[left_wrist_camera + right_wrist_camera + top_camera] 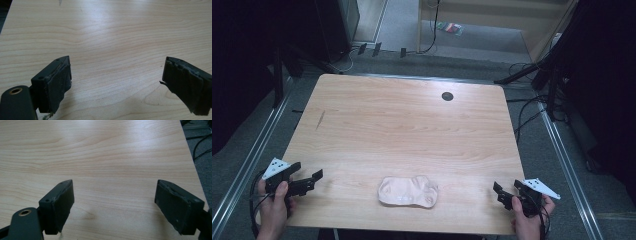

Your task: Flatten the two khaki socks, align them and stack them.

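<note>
Both grippers agape; sock (408, 191) between.

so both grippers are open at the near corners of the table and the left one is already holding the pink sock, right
Not quite. The left gripper holds nothing: in the left gripper view its jaws stand wide apart over bare wood. The high view shows the pink sock lying flat near the table's front edge, between the two grippers and apart from both. The right gripper is open too.

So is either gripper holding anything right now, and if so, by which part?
Nothing is held. The left gripper and right gripper both stand open over bare table, and the pale folded cloth lies untouched between them.
</note>
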Demonstrator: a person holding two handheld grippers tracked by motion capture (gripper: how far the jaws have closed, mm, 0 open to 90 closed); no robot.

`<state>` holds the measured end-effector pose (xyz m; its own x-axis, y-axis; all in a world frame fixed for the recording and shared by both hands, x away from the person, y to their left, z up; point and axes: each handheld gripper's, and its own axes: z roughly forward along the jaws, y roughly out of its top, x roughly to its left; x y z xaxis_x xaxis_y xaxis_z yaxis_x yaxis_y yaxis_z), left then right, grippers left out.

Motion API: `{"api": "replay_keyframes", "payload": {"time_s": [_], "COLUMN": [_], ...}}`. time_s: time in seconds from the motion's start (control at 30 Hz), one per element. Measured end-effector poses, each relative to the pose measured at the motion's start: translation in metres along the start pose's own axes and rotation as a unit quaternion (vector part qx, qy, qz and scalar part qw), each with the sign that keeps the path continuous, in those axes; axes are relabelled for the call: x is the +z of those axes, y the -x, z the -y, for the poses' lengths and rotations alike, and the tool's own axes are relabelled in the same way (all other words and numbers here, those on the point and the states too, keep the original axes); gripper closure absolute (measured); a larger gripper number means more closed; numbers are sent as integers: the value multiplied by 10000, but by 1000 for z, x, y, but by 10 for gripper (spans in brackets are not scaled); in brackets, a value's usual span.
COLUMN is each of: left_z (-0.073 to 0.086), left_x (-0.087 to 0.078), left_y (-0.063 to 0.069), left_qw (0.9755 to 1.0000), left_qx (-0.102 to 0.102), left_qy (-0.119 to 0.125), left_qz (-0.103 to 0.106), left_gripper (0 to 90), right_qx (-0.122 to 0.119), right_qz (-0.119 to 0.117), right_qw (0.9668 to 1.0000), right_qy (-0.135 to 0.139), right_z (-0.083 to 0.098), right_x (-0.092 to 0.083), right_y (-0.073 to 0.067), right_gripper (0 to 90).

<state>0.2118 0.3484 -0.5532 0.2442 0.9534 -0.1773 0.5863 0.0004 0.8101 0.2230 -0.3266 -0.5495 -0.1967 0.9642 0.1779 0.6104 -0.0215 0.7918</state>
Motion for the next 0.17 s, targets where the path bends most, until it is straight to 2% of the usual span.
{"api": "replay_keyframes", "payload": {"time_s": [0.17], "left_z": [-1], "left_x": [2], "left_y": [0], "left_qw": [10000], "left_qx": [-4], "left_qy": [-36], "left_qz": [-15], "left_gripper": [92], "right_qx": [21], "right_qz": [-36], "right_qw": [10000], "right_qy": [-32], "right_z": [0], "right_x": [0], "right_y": [0], "right_gripper": [154]}}
